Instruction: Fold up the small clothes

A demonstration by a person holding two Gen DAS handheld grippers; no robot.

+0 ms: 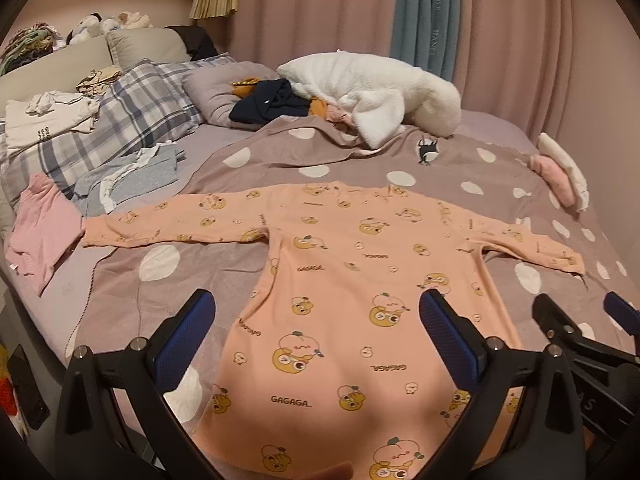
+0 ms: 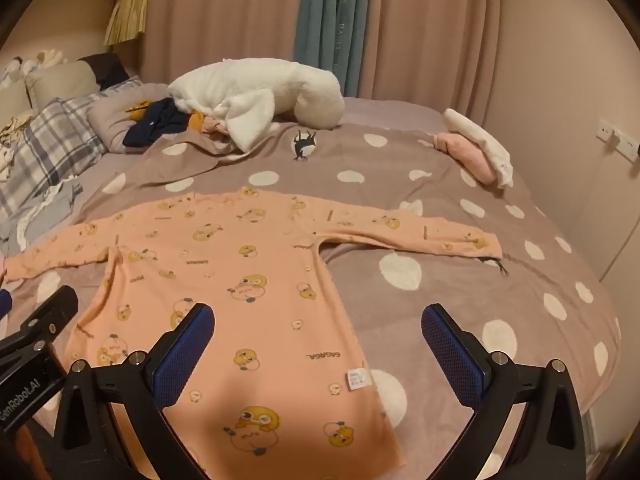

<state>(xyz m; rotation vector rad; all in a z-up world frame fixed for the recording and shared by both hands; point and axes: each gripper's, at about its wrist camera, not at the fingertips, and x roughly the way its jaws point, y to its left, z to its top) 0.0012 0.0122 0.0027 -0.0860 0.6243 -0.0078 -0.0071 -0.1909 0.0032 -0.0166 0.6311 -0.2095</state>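
Note:
A peach long-sleeved shirt (image 1: 340,288) with cartoon prints lies flat on the spotted grey blanket (image 1: 200,264), both sleeves spread out sideways. It also shows in the right wrist view (image 2: 240,280), with a white label (image 2: 357,379) near its hem. My left gripper (image 1: 316,336) is open and empty, hovering over the shirt's lower body. My right gripper (image 2: 318,340) is open and empty over the shirt's right hem edge; it also shows at the right of the left wrist view (image 1: 580,320).
A white fluffy blanket (image 1: 380,88) and dark clothes (image 1: 272,104) lie at the bed's far side. Plaid pillows (image 1: 132,108), a pink garment (image 1: 44,228) and blue-grey clothes (image 1: 128,176) lie at left. Folded pink and white items (image 2: 476,152) sit at right. Curtains (image 2: 420,20) hang behind.

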